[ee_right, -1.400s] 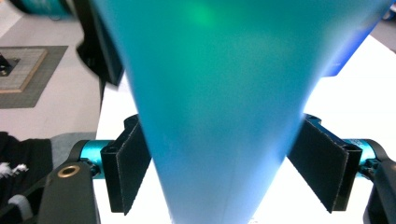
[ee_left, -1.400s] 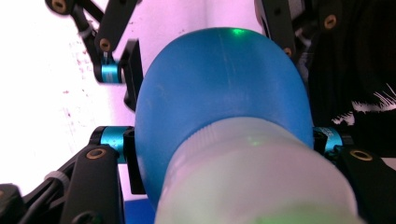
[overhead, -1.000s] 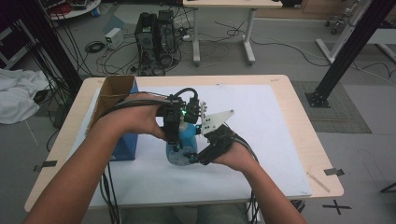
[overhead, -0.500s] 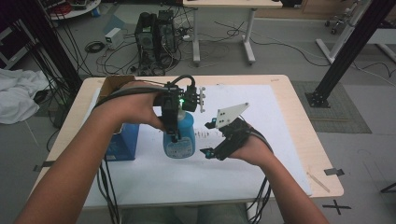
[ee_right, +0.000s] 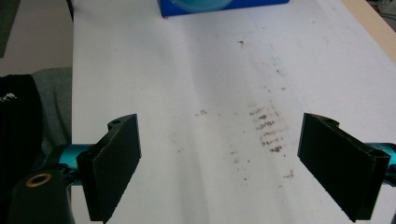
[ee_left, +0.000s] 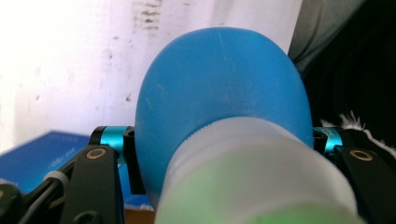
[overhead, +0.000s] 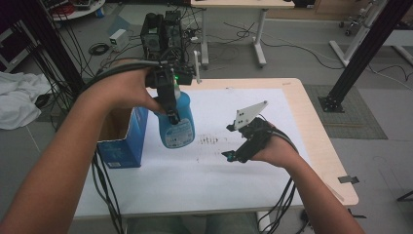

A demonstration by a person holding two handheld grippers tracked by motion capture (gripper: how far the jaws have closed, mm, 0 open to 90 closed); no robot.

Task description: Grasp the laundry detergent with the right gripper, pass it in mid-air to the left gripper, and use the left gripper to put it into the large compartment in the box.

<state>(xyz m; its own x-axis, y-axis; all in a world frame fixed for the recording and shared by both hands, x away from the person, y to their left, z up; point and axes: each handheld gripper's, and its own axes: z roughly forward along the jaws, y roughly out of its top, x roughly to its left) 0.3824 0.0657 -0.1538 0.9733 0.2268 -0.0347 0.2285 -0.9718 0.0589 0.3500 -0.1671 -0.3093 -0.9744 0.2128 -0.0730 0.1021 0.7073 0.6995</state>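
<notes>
Left tool (overhead: 171, 105) clamped on a blue bottle (overhead: 176, 124), jaws pressed against either side of the body just below its pale cap (ee_left: 261, 182), bottle lifted clear of the worktop (overhead: 311, 112) and hanging base-down, tilted a little. Held in the left hand (overhead: 127, 88) above the near left part of the white sheet (overhead: 195, 180) that covers the worktop, just beside an open blue box (overhead: 119, 146) standing at the sheet's left edge. In the left gripper view, rounded blue body close up between the jaws, white sheet and a corner of the blue box beyond. Right tool (overhead: 233, 156) spread wide and holding nothing, low over the sheet, right of the bottle and apart from it, grey three-cornered plate (overhead: 251, 114) standing above it, right hand (overhead: 272, 148) behind. Between its two black jaws in the right gripper view, bare white sheet with a patch of dark smudges (ee_right: 267, 128); blue box at the far end. Cables trailing from both tools off the near edge.
</notes>
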